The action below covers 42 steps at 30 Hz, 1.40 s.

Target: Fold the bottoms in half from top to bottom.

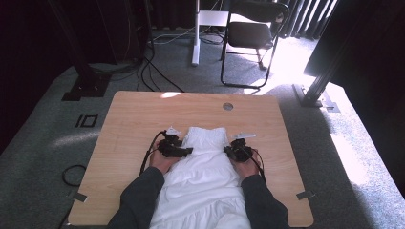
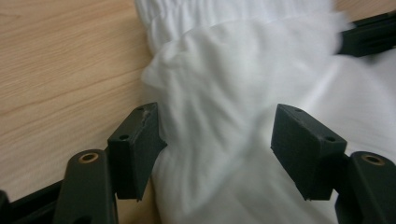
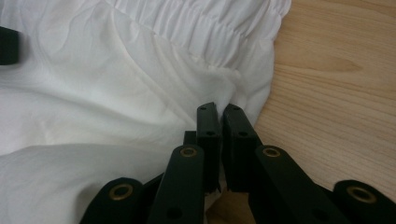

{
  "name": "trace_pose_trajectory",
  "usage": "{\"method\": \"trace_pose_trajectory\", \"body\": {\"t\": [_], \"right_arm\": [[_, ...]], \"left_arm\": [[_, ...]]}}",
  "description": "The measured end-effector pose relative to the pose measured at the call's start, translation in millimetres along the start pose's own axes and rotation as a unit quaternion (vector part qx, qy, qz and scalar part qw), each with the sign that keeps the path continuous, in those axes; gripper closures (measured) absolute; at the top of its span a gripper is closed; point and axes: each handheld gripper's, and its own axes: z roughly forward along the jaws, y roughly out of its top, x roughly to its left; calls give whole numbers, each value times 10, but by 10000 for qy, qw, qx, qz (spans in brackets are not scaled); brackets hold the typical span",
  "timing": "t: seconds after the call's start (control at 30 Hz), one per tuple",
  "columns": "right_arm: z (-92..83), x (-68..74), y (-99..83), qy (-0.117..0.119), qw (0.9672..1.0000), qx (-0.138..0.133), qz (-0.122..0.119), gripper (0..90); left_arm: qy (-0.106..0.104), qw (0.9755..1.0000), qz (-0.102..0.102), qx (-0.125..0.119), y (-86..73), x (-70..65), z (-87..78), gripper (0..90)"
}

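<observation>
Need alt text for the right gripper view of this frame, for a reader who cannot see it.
The right claw, jaws shut, pinches the edge of a white garment lying on a light wooden table. The cloth spreads wrinkled to the left, with a gathered band along the top. A dark part of the other claw shows at the left edge.

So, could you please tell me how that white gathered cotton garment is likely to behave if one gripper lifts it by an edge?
The white gathered cotton garment would probably droop and trail, as it already lies in soft folds. It looks light, since thin cloth bunches by the right gripper. It should slide easily over the smooth wooden table.
</observation>
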Motion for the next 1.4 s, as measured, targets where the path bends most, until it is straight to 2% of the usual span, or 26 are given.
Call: {"method": "trace_pose_trajectory", "body": {"t": [0.1, 0.17, 0.2, 0.23, 0.3, 0.33, 0.4, 0.43, 0.5, 0.63, 0.67, 0.7, 0.77, 0.83, 0.9, 0.93, 0.97, 1.0, 1.03, 1.1, 1.13, 1.2, 1.27, 1.3, 1.37, 1.4], "right_arm": [[6, 2, 9, -7, 10000, 10, 11, 861], [7, -2, 12, -3, 10000, 9, -1, 860], [9, -4, 21, -4, 10000, 37, -17, 860], [9, -4, 21, -4, 10000, 37, -17, 860], [12, -4, 32, -11, 10000, 72, -33, 858], [15, -1, 48, -9, 9999, 112, -85, 831], [3, -19, 78, -59, 9999, 110, -114, 704], [-11, -41, 103, -95, 9999, 1, -101, 617], [-32, -88, 175, -10, 9999, -125, 98, 418], [9, -94, 347, -75, 9998, -165, 91, 254], [9, -94, 347, -75, 9998, -165, 91, 254], [109, -86, 401, -59, 9999, 62, 112, 211], [195, -74, 397, -226, 9995, 234, 35, 202], [264, -62, 373, -342, 9987, 363, 41, 219], [284, -32, 355, -426, 9984, 375, -52, 266], [280, -16, 358, -444, 9982, 386, -81, 330], [269, -6, 364, -410, 9983, 394, -103, 379], [263, 0, 365, -413, 9983, 407, -81, 410], [261, 5, 364, -405, 9984, 381, -103, 448], [256, 11, 360, -380, 9985, 372, -130, 494], [253, 16, 360, -352, 9986, 368, -149, 550], [247, 31, 356, -325, 9985, 372, -217, 605], [246, 30, 356, -265, 9989, 358, -164, 671], [247, 27, 357, -234, 9990, 346, -127, 697], [252, 16, 359, -102, 9993, 339, -106, 769], [254, 15, 363, -66, 9993, 349, -83, 791]], "left_arm": [[19, 9999, 38, -93, 45, 15, 74, 341], [93, 9996, 255, -45, 64, -22, 104, 361], [167, 9994, 315, 6, 79, -38, 111, 436], [230, 9991, 358, 45, 93, -50, 117, 436], [236, 9990, 370, 73, 107, -52, 122, 571], [86, 9995, 288, 130, 121, -22, 126, 706], [4, 9997, 226, 110, 115, -11, 131, 782], [20, 9996, 240, 117, 117, -12, 131, 794], [54, 9996, 259, 135, 119, -20, 131, 798], [93, 9994, 302, 130, 116, -32, 131, 795], [93, 9994, 302, 130, 116, -32, 131, 792], [117, 9993, 334, 131, 116, -46, 133, 786], [141, 9991, 366, 138, 118, -62, 134, 772], [257, 9985, 455, 152, 123, -94, 136, 716], [716, 9949, 676, 240, 127, -138, 142, 558], [874, 9936, 670, 249, 126, -142, 147, 483], [874, 9936, 670, 249, 126, -142, 147, 414], [1146, 9921, 439, 252, 129, -104, 163, 318], [1151, 9925, 335, 223, 127, -80, 168, 276], [1283, 9913, 202, 227, 127, -51, 179, 184], [1266, 9915, 225, 211, 125, -49, 183, 177], [1198, 9921, 287, 240, 130, -46, 178, 183], [1146, 9925, 323, 261, 138, -50, 165, 220], [1012, 9937, 415, 238, 143, -67, 153, 285], [785, 9954, 475, 266, 163, -88, 146, 509], [560, 9971, 428, 300, 177, -85, 146, 643]]}}
